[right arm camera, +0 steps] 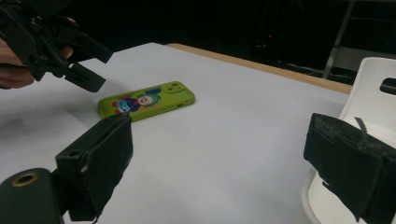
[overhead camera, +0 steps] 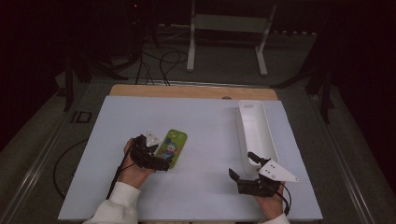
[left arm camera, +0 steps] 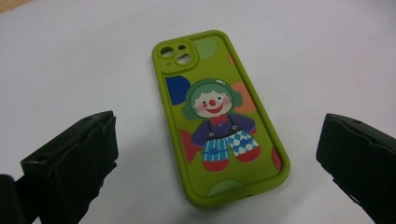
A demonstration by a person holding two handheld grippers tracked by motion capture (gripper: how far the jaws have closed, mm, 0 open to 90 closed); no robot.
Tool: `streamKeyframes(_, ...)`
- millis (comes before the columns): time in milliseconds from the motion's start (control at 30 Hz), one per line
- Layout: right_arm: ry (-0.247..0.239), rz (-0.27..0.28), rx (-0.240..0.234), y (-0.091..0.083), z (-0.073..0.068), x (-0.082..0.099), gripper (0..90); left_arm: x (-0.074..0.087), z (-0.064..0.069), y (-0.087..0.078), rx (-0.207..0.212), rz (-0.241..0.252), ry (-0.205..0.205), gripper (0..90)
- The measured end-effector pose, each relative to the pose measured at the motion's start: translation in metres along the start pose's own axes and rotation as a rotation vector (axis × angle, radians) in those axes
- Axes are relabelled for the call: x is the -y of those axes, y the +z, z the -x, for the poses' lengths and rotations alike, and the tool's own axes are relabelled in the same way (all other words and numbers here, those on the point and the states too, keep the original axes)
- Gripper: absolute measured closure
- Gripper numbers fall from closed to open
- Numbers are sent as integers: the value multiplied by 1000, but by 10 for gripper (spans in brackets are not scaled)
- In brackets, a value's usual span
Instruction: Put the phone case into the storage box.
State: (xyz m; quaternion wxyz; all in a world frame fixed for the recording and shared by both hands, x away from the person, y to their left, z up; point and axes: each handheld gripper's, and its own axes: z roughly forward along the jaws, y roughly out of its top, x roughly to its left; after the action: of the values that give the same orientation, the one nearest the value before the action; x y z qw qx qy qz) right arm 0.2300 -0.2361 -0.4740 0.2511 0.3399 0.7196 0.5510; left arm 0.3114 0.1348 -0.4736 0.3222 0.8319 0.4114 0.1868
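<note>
A green phone case [overhead camera: 172, 147] with a cartoon clown on it lies flat on the white board, camera holes pointing away from me. In the left gripper view the phone case [left arm camera: 217, 116] sits between and just beyond the two jaws. My left gripper [overhead camera: 159, 157] hovers open at the case's near left end with nothing in it; its jaws [left arm camera: 217, 128] stand wide apart. My right gripper [overhead camera: 243, 165] is open and empty near the front right, beside the white tray. From the right gripper [right arm camera: 222, 135] I see the case [right arm camera: 147, 100] and the left gripper [right arm camera: 95, 67] above it.
A long white tray [overhead camera: 256, 130], empty inside, lies lengthwise at the right of the white board [overhead camera: 201, 196]; its near end [right arm camera: 369, 93] is beside my right jaw. A wooden edge [overhead camera: 187, 90] runs along the back. Cables and a white frame stand on the floor beyond.
</note>
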Motion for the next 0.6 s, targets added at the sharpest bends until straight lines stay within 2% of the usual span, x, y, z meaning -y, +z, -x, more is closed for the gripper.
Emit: streamKeyframes(600,1,-1,0,0,0,0,80,-3,2,14,1,-46,-14,0)
